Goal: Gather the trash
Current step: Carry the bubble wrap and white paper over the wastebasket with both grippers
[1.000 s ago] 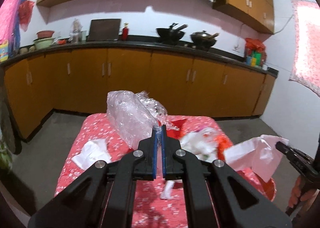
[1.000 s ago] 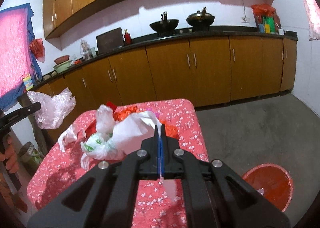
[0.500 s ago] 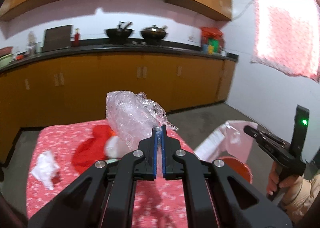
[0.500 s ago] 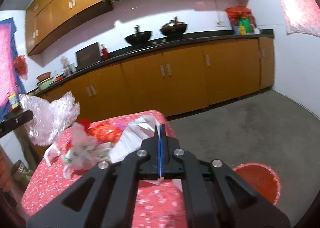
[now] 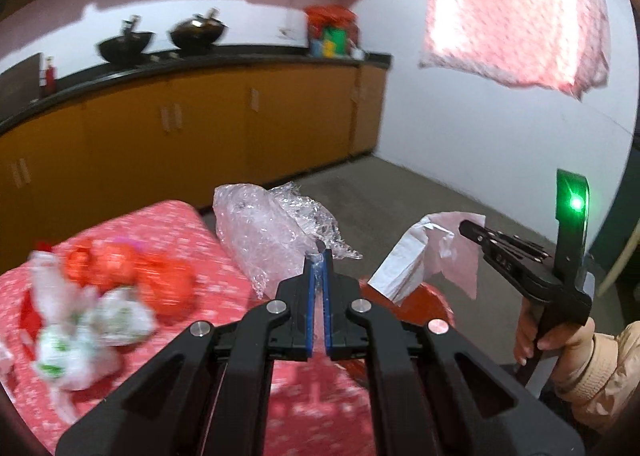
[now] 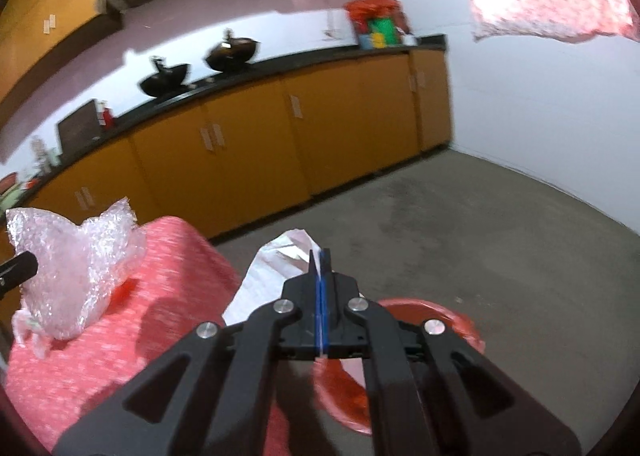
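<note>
Crinkled clear wrap (image 5: 276, 232) is clamped in the left hand-held gripper (image 5: 319, 256); the right hand-held gripper (image 6: 320, 256) pinches a white bag (image 6: 276, 268) beyond the worktop (image 6: 176, 256) edge.

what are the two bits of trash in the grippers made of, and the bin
Left gripper's clear bundle: looks like bubble wrap or thin film, crinkled and glossy. Right gripper's white piece: thin plastic or paper, creased; unclear which. Red bin: probably moulded plastic, smooth rim.

Bubble wrap (image 5: 272, 232): we see it crumpled, clear, raised above the table's edge.
White bag (image 5: 432, 252): crumpled, hanging over our red bin (image 6: 440, 312).
</note>
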